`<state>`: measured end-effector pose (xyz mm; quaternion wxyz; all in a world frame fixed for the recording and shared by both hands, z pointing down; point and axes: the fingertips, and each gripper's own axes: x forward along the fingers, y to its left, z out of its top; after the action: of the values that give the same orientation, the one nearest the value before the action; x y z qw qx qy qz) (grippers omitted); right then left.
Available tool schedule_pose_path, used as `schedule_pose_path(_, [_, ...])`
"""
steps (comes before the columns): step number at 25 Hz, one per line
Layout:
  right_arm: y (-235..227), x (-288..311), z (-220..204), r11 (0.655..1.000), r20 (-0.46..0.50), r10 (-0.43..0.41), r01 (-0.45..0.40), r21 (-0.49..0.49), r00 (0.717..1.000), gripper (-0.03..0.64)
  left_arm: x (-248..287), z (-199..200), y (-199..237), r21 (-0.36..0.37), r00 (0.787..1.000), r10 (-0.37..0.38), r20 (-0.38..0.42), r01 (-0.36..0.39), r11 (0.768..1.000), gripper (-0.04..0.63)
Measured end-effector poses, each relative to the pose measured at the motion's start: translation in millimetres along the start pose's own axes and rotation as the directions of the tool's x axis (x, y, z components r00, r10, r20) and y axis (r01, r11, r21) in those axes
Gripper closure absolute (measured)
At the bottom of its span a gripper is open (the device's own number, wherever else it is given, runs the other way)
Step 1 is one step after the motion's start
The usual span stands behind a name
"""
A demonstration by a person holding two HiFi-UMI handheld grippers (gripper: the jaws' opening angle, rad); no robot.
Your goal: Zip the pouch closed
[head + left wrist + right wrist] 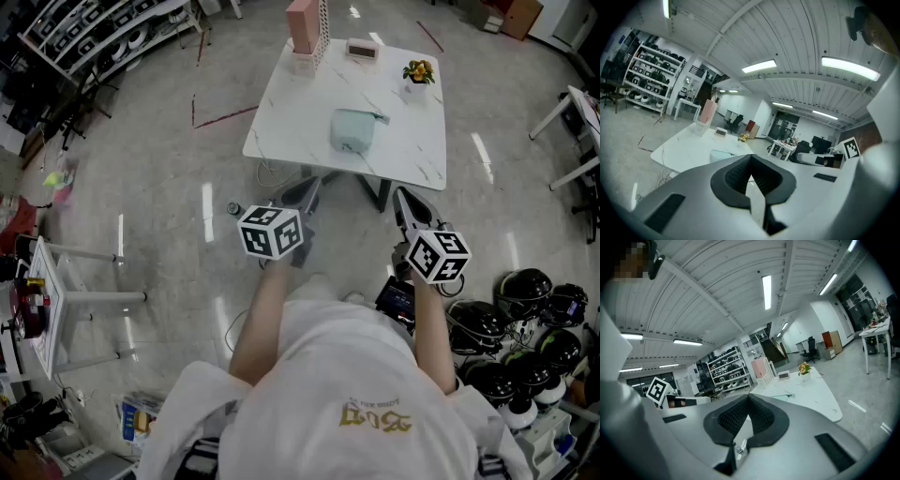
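A pale green pouch lies on the white marble table, far ahead of both grippers. Its zip pull points to the right. My left gripper is held over the floor short of the table's near edge, jaws shut and empty. My right gripper hangs beside it at the same distance, also shut with nothing in it. In the left gripper view the pouch shows just beyond the closed jaws. In the right gripper view the pouch lies past the closed jaws.
On the table's far side stand a pink box, a small clock and a potted plant. Black helmets sit on the floor at the right. A small white side table is at the left, with shelving beyond it.
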<state>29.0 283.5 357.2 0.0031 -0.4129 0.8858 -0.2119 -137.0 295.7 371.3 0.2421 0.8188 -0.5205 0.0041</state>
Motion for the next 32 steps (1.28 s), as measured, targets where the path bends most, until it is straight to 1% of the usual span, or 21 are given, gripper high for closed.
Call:
schedule_pose_path(2, [3,0,2,1.0,0.0,0.01,-0.01,-0.006,1.0,0.607,-2,1,0,-0.032,1.0,-0.005,0.011,0.006,0.999,0.577])
schedule_pose_path(5, [10,0,5,0.999,0.02,0.052,-0.052,0.001,0.998,0.607,-4,3,-1,-0.064,1.0,-0.012,0.023,0.013,0.998,0.577])
schedule_pose_path(9, [14,-1,5,0.997,0.025,0.078,-0.078,-0.003,0.997,0.607,-2,5,-2,-0.04,1.0,-0.01,0.016,0.011,0.999,0.577])
schedule_pose_path(12, [12,-6,6,0.993,0.044,0.108,-0.11,0.048,0.993,0.607,2,5,0,-0.052,1.0,0.015,0.02,-0.014,0.999,0.571])
schedule_pose_path(13, [8,-8,6,0.994,0.05,0.095,-0.098,0.054,0.994,0.606,4,4,-1,-0.052,1.0,0.016,0.02,-0.015,0.999,0.492])
schedule_pose_path(14, [4,-10,6,0.996,0.047,0.072,-0.074,0.042,0.996,0.597,6,4,-2,-0.046,1.0,0.015,0.019,-0.014,0.999,0.431])
schedule_pose_path(16, [-4,-11,4,0.999,0.027,0.028,-0.028,-0.018,0.999,0.495,10,5,-1,-0.032,1.0,0.019,0.021,-0.018,0.999,0.38])
schedule_pose_path(17, [-6,-10,4,0.999,0.022,0.016,-0.015,-0.041,1.0,0.477,13,5,0,-0.036,1.0,0.018,0.019,-0.017,0.999,0.38])
schedule_pose_path(18, [-8,-11,5,0.999,0.024,0.011,-0.01,-0.051,1.0,0.472,15,4,1,-0.049,1.0,0.013,0.015,-0.012,0.999,0.384])
schedule_pose_path(20, [-13,-11,6,0.999,0.033,0.011,-0.01,-0.038,0.999,0.466,22,3,0,-0.062,1.0,0.0,0.007,0.0,0.998,0.397])
schedule_pose_path(24, [-32,-1,8,1.0,0.025,-0.001,0.001,-0.015,1.0,0.48,42,7,1,-0.024,1.0,-0.008,-0.006,0.008,1.0,0.42])
schedule_pose_path(26, [-44,14,6,1.0,0.009,-0.001,0.001,-0.01,1.0,0.479,58,11,11,-0.016,1.0,0.006,-0.01,-0.006,1.0,0.421])
schedule_pose_path(30, [-73,49,2,1.0,-0.037,-0.011,0.011,-0.013,0.999,0.476,100,16,37,0.021,0.997,0.046,-0.057,-0.045,0.999,0.414])
schedule_pose_path(32, [-89,72,3,1.0,-0.064,-0.015,0.014,-0.016,0.998,0.476,124,24,50,0.018,0.997,0.049,-0.063,-0.048,0.999,0.413])
